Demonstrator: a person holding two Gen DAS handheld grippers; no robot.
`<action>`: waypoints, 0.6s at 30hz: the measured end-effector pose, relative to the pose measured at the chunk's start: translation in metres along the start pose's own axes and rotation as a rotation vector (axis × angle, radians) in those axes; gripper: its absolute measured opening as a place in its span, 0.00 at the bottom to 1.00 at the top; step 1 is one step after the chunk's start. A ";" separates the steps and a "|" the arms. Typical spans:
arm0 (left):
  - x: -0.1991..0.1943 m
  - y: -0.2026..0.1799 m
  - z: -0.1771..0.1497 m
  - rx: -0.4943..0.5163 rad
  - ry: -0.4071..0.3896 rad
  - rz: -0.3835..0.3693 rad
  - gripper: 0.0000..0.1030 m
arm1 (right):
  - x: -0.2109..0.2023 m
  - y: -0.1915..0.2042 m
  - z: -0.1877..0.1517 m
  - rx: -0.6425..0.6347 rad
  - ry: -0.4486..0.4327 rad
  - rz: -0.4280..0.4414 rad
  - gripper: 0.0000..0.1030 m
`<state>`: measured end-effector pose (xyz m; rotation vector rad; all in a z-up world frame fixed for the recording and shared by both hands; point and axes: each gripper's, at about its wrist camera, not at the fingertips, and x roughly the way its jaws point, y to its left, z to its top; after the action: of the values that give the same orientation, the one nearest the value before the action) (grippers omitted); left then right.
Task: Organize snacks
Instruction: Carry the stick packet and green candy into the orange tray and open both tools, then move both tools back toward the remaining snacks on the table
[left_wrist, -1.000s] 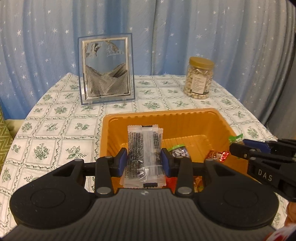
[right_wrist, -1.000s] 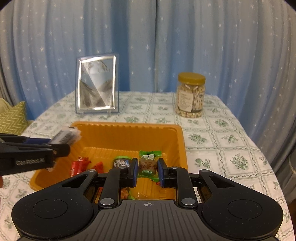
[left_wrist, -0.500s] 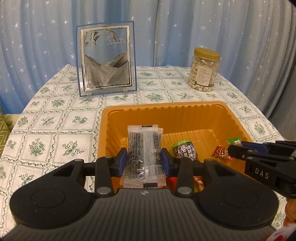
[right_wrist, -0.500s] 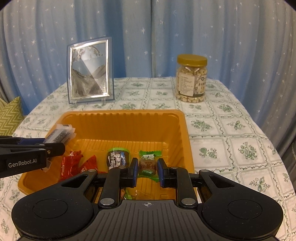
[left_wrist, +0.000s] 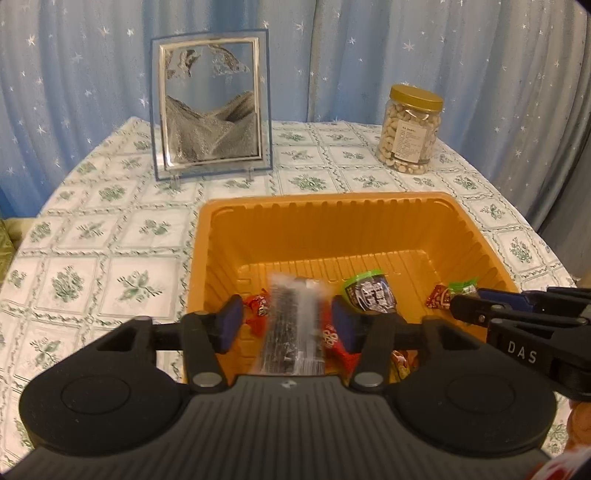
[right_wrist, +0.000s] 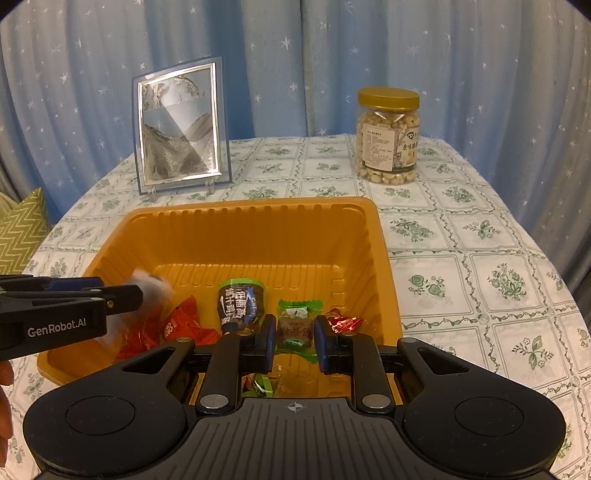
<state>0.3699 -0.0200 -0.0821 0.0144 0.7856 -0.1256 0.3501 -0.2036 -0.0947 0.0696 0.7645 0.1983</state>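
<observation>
the left tongs (left_wrist: 287, 325) are opening and the clear packet (left_wrist: 291, 332) between them is blurred, no pad pressing it; it might land on edge upon the red wrappers (left_wrist: 334, 341). the right tongs (right_wrist: 294, 341) stay closed on a green candy (right_wrist: 295, 328) above the orange tray (right_wrist: 240, 221), which already contains a dark packet (right_wrist: 240, 304).

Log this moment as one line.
left gripper: opening, clear sesame-bar packet dropping | right gripper: shut on green-wrapped candy | both over orange tray
</observation>
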 end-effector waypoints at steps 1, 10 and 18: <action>-0.001 0.000 0.001 0.000 -0.003 0.002 0.48 | 0.000 0.000 0.000 0.001 -0.001 0.001 0.22; -0.004 0.002 0.001 0.004 -0.013 0.008 0.48 | 0.000 0.001 0.000 0.016 -0.031 0.029 0.22; -0.007 0.006 0.000 0.003 -0.019 0.012 0.48 | -0.003 -0.001 0.002 0.048 -0.055 0.054 0.64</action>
<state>0.3660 -0.0136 -0.0774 0.0211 0.7664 -0.1156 0.3499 -0.2053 -0.0915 0.1406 0.7128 0.2286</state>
